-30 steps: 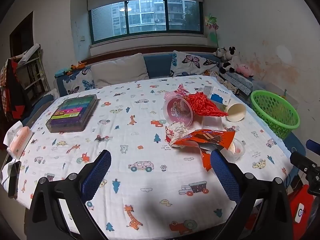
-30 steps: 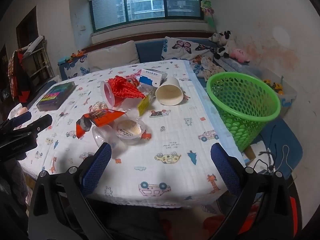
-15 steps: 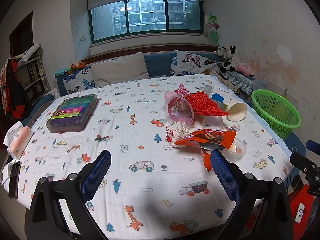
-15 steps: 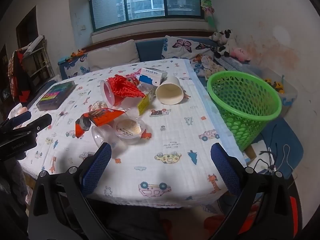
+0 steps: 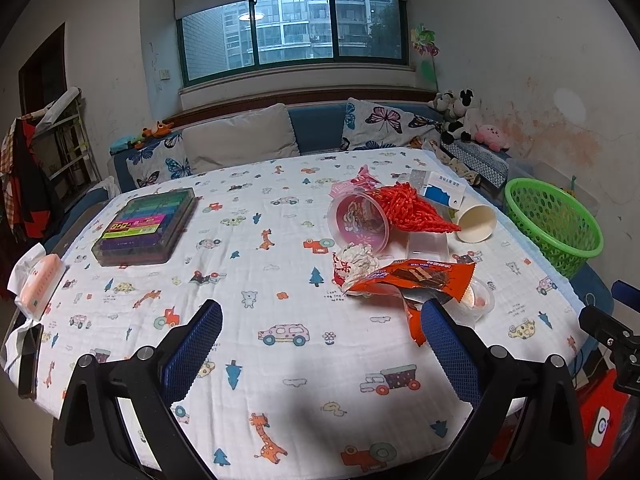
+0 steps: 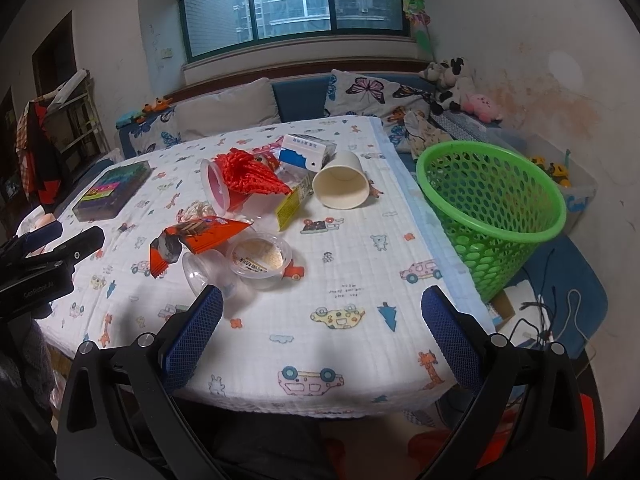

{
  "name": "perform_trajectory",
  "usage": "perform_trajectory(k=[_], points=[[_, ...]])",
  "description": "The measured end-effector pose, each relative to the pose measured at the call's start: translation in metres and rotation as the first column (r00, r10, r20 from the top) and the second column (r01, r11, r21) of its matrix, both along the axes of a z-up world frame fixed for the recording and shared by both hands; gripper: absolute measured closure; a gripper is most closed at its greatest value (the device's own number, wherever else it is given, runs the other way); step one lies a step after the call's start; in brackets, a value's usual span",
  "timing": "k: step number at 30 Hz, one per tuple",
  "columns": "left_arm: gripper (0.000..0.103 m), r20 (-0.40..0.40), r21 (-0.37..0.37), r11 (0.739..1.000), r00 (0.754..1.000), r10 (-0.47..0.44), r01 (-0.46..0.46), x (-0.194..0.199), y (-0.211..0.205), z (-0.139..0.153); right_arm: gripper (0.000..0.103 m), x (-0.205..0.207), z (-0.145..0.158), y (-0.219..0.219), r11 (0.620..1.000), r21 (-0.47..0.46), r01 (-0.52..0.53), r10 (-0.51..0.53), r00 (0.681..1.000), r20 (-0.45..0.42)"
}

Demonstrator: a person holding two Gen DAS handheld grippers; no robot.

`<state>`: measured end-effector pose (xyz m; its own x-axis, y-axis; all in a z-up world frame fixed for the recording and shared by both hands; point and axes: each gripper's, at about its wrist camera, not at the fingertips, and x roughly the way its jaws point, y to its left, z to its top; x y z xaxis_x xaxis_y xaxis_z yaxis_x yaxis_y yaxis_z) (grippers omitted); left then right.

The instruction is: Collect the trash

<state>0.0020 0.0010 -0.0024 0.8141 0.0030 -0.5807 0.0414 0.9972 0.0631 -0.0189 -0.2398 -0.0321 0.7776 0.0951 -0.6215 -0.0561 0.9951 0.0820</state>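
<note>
A heap of trash lies on the printed tablecloth: an orange snack wrapper [image 5: 416, 280], a crumpled white paper [image 5: 356, 262], a tipped clear pink tub [image 5: 358, 220], red netting [image 5: 412, 208], a paper cup [image 6: 342, 186] on its side, a blue-white carton [image 6: 304, 152], and clear round lidded cups [image 6: 260, 258]. A green mesh basket [image 6: 492, 208] stands off the table's right edge. My left gripper [image 5: 320, 344] hovers open over the near table edge, short of the wrapper. My right gripper [image 6: 320, 336] is open too, in front of the clear cups, nothing between its fingers.
A flat case of coloured items [image 5: 146, 226] lies at the table's left. A tissue pack [image 5: 38, 284] and a phone [image 5: 30, 356] sit at the left edge. A sofa with cushions [image 5: 240, 140] runs behind the table. Cables [image 6: 548, 320] lie on the floor below the basket.
Both views have shifted only slightly; the trash and basket stay where they were and both grippers remain open.
</note>
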Motion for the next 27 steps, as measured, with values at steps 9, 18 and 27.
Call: perform_trajectory(k=[9, 18, 27], points=[[0.007, -0.002, 0.002, 1.000, 1.000, 0.000, 0.000, 0.000, 0.000, 0.000, 0.004, 0.004, -0.001, 0.000, 1.000, 0.002, -0.004, 0.004, 1.000, -0.003], [0.007, -0.009, 0.003, 1.000, 1.000, 0.001, -0.001, 0.006, 0.006, -0.005, 0.004, 0.008, -0.003, -0.001, 1.000, 0.004, -0.006, 0.006, 1.000, -0.011], [0.007, -0.011, 0.009, 1.000, 1.000, 0.003, -0.003, 0.009, 0.005, -0.006, 0.004, 0.012, -0.003, 0.000, 1.000, 0.002, -0.012, 0.012, 1.000, -0.015]])
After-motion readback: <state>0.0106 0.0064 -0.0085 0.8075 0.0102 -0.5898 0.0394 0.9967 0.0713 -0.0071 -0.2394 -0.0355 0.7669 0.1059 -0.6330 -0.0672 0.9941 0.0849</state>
